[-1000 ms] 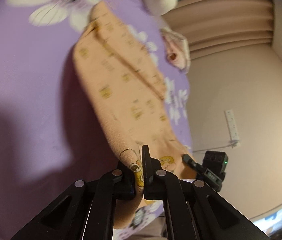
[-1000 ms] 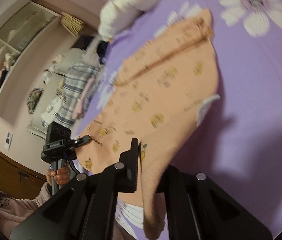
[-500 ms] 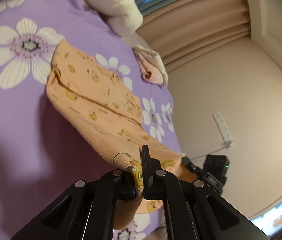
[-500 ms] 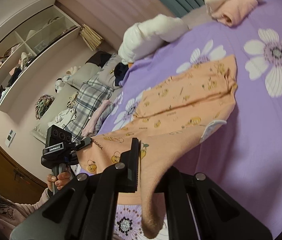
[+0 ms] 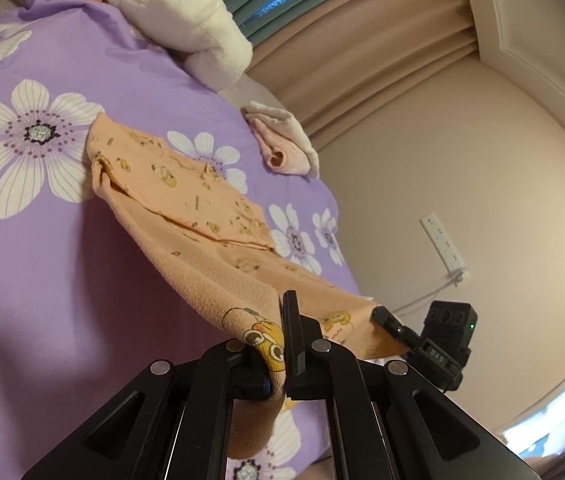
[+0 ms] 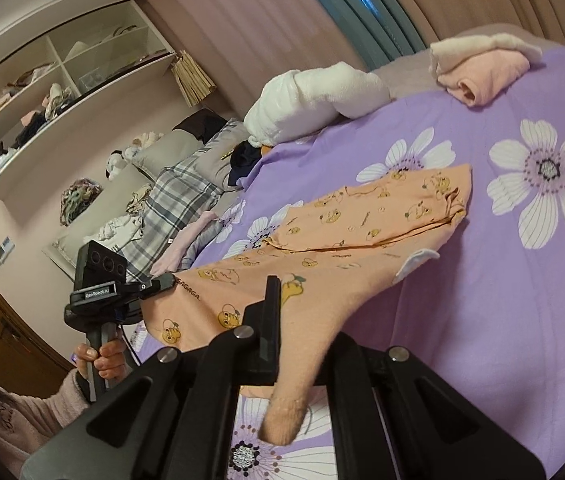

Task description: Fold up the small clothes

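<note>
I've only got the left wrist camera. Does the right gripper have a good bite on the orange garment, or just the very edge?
Observer: The right gripper is shut on the garment well in from the edge, and a flap hangs below its fingers.
Operator: Anything showing on the lifted underside?
Observer: A white tag sticks out from under the right-hand edge.
Operator: And at my left gripper?
Observer: Printed letters ending in GAGA sit right beside the tip of the left gripper.
</note>
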Action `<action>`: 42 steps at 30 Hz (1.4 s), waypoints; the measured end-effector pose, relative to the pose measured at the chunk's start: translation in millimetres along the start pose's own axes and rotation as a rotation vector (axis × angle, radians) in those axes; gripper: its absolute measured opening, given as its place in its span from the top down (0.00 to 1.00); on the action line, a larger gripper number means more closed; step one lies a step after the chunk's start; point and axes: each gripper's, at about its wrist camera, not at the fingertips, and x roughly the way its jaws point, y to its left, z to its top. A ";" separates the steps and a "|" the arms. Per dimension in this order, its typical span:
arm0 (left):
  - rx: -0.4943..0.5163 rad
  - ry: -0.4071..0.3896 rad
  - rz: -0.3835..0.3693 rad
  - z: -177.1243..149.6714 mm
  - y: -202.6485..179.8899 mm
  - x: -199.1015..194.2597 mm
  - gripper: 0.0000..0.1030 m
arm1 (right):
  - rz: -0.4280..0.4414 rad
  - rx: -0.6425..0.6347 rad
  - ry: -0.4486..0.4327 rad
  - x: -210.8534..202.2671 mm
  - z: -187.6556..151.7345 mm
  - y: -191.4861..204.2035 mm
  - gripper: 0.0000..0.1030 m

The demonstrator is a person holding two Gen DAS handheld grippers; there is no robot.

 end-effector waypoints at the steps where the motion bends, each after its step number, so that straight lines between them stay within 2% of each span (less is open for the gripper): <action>1: 0.004 -0.001 -0.005 -0.3 -1.1 -1.1 1.00 | 0.002 0.000 -0.002 -0.6 -0.8 0.4 0.97; 16: 0.043 0.009 -0.034 -7.3 -25.0 -17.8 1.00 | 0.033 -0.063 -0.011 -27.5 -2.2 14.6 0.97; 29: 0.083 0.053 -0.044 -23.1 -50.7 -30.8 1.00 | 0.069 -0.136 -0.006 -54.5 -6.9 39.6 0.97; 33: 0.066 0.057 -0.044 -22.0 -47.0 -26.5 1.00 | 0.076 -0.133 -0.003 -55.9 -9.3 39.0 0.97; 42: -0.064 0.032 -0.018 -2.5 -11.0 -12.9 1.00 | 0.055 0.019 0.020 -26.7 5.5 3.3 0.97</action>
